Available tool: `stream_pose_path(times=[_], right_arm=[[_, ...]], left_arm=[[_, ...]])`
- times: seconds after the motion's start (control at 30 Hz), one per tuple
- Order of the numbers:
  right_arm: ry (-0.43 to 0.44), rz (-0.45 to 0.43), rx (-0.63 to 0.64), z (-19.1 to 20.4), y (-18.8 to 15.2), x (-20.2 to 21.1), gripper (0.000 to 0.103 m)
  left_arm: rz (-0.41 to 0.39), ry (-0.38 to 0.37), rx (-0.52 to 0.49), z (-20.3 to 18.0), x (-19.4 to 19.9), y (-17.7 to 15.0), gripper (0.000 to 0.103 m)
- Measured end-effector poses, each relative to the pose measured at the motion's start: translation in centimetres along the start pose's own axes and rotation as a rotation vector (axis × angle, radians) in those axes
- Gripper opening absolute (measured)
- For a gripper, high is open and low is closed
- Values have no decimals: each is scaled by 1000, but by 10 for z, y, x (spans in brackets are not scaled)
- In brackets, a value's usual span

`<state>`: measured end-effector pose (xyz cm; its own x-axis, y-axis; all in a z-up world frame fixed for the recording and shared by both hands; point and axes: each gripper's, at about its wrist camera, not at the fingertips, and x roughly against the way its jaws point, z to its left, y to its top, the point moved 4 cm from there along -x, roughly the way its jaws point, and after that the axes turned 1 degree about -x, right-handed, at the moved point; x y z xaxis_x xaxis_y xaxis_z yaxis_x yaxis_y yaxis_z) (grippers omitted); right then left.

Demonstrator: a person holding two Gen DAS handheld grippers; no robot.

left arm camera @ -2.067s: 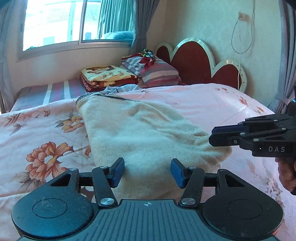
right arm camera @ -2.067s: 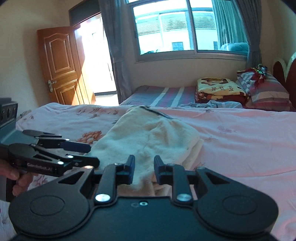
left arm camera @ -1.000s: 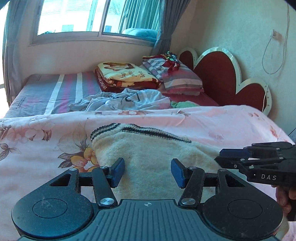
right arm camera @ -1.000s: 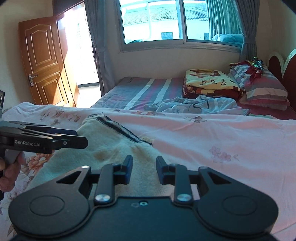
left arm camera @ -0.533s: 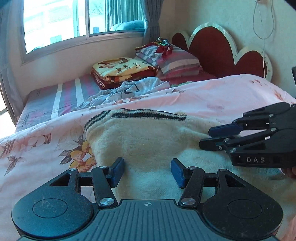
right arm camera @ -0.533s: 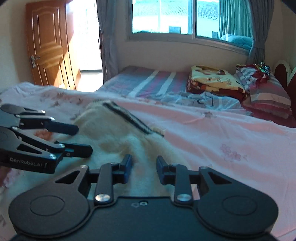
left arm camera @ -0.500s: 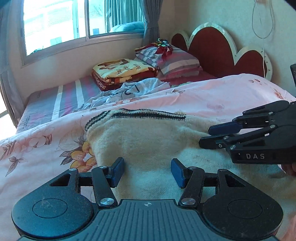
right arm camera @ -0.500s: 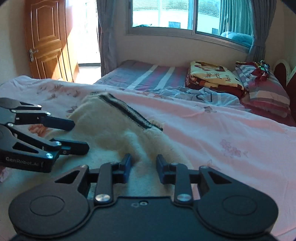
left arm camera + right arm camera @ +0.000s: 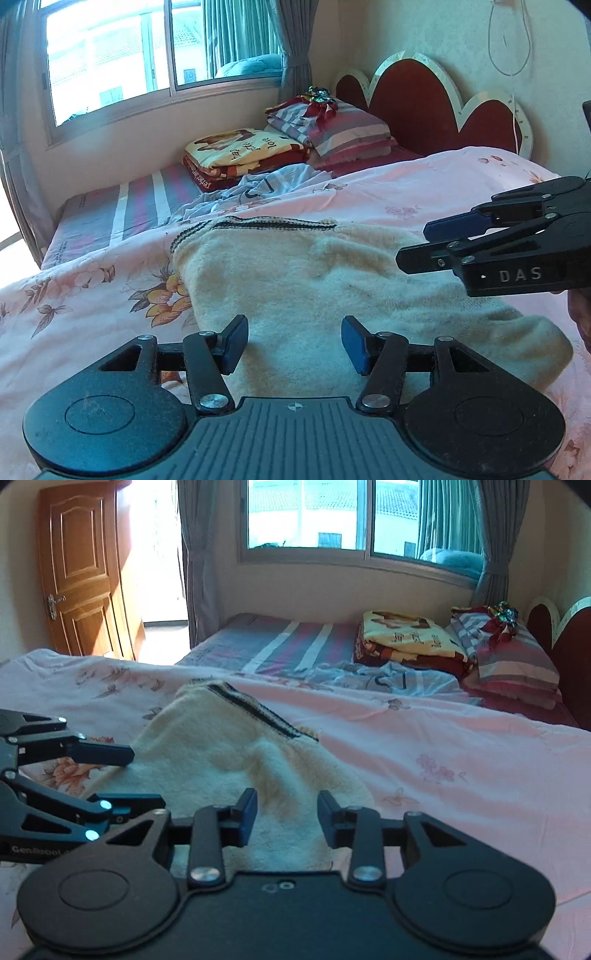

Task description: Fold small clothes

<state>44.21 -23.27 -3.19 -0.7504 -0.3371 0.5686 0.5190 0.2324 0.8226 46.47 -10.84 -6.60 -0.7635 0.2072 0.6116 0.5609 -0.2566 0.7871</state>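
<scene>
Cream fleece garment point(image 9: 317, 280) (dark-striped knit hem at its far end) lies spread on the pink floral bedspread point(image 9: 424, 192). The left gripper point(image 9: 293, 345) and right gripper point(image 9: 286, 821) hover over its near edge, fingers parted, gripping nothing; the gripper bodies hide the cloth's nearest part

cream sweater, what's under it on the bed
The cream sweater lies on the pink floral bedspread, which shows around its edges. Anything between them is covered.
</scene>
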Motion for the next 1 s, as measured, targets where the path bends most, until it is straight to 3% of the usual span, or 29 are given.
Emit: stream_pose_path(times=[0.2, 0.27, 0.33, 0.43, 0.6, 0.8, 0.93, 1.0], right_arm=[[28, -31, 39, 19, -30, 34, 44], [5, 12, 87, 26, -47, 28, 44], [-25, 14, 127, 28, -59, 20, 44], [-23, 25, 74, 27, -52, 25, 44], [34, 7, -155, -9, -43, 44, 51], [210, 113, -642, -80, -58, 21, 59], [284, 96, -760, -97, -59, 12, 58], [248, 142, -757, -97, -61, 1, 57]], left_arm=[[-20, 37, -23, -8, 18, -13, 57], [-15, 53, -27, -9, 17, -17, 81], [-15, 52, -35, -9, 15, -24, 81], [-17, 40, -14, -2, 25, -26, 81], [-20, -18, 88, 23, 39, -25, 81], [52, -162, 370, 65, 21, -40, 81], [78, -203, 453, 73, 9, -51, 81], [91, -237, 498, 75, 3, -55, 81]])
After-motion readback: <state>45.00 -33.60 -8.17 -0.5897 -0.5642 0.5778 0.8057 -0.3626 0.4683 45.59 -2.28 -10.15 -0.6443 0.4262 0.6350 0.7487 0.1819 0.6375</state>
